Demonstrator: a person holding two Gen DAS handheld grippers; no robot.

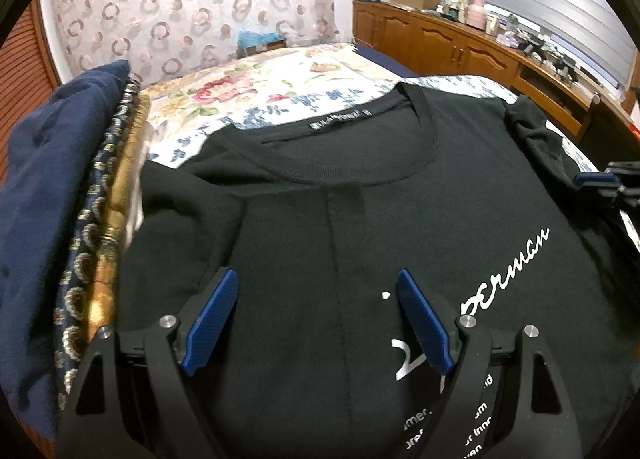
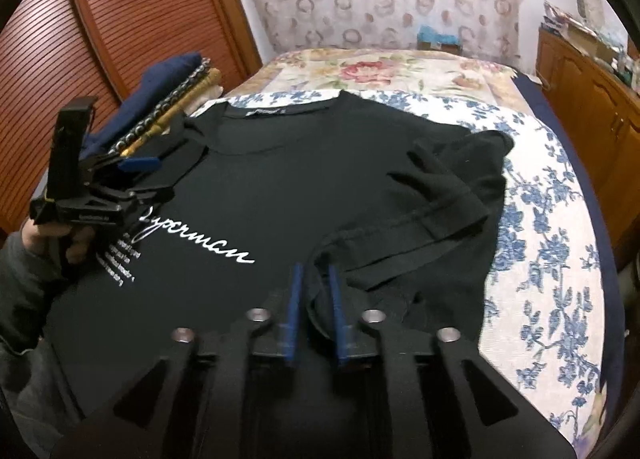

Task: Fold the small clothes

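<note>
While pinching the sleeve fold, right claw (image 2: 314,287) pressed together on black cloth: draw it inward low and flat, keeping the hem straight. Left claw (image 1: 316,299) spread, hovering over the chest, free to pin the crease. Black T-shirt (image 2: 304,179) face up on the floral bed (image 2: 552,227); soft matte knit, ribbed round collar, white script print.
</note>
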